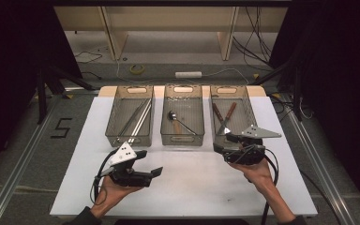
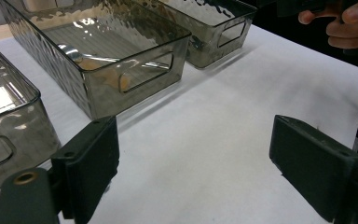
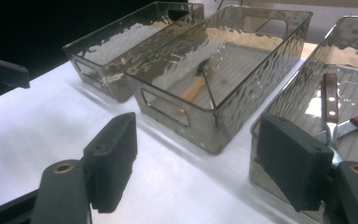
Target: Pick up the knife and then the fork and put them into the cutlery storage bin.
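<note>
Three smoky clear bins stand in a row at the back of the white table. The left bin [image 1: 128, 137] holds long metal tongs [image 1: 138, 119]. In the middle bin [image 1: 183, 140] lies a wooden-handled spoon [image 1: 174, 119] [image 3: 196, 83]. Two wooden-handled utensils [image 1: 225, 117] [image 3: 331, 100] rest in the right bin [image 1: 230, 87]. My left gripper [image 1: 149, 162] [image 2: 193, 140] hovers over bare table in front of the left bin, open, nothing between its jaws. My right gripper [image 1: 222, 143] [image 3: 196, 135] sits at the right bin's near wall, jaws wide and open, nothing between them.
The white table top [image 1: 192, 183] runs in front of the bins. Beyond the table, cables, a tape roll [image 1: 137, 69] and wooden furniture legs lie on the floor. A metal rail [image 1: 314, 154] runs along the table's right side.
</note>
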A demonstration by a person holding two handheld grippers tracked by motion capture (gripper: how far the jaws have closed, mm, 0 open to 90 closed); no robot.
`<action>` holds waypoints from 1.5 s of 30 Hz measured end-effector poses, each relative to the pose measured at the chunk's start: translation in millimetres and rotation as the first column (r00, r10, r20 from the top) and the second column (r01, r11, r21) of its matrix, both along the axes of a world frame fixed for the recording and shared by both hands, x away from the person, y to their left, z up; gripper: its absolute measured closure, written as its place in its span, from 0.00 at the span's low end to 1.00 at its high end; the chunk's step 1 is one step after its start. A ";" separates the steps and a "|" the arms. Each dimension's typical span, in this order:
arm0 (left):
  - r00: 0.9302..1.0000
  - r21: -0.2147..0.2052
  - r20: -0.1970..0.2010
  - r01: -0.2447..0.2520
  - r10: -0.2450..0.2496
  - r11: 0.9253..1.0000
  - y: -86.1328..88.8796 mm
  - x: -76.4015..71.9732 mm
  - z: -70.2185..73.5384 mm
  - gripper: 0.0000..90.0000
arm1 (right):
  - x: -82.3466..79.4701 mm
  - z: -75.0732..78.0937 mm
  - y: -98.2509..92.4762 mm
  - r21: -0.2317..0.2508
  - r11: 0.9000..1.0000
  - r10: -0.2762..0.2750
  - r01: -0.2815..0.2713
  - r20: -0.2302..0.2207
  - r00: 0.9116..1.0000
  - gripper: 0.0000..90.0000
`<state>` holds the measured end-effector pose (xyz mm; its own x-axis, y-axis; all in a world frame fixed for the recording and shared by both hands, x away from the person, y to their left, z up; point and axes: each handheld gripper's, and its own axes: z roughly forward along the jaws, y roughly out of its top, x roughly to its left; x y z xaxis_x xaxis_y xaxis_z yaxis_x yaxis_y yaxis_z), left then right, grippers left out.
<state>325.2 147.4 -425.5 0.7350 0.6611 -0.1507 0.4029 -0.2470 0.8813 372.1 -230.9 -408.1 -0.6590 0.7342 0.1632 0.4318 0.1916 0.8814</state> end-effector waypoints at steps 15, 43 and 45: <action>1.000 -0.019 -0.003 -0.007 0.007 1.000 3.8 -1.9 0.9 0.17 | -31.9 -11.8 -4.4 0.039 0.999 0.029 -0.030 0.015 0.999 0.31; 1.000 -0.037 -0.006 -0.007 0.007 0.999 6.5 -2.3 1.5 0.17 | -57.5 -27.2 -15.6 0.008 1.000 -0.003 0.003 0.012 1.000 0.30; 1.000 -0.036 -0.005 -0.007 0.006 0.999 6.4 -2.3 1.5 0.17 | -57.2 -26.8 -16.5 0.012 1.000 -0.008 0.008 0.014 1.000 0.30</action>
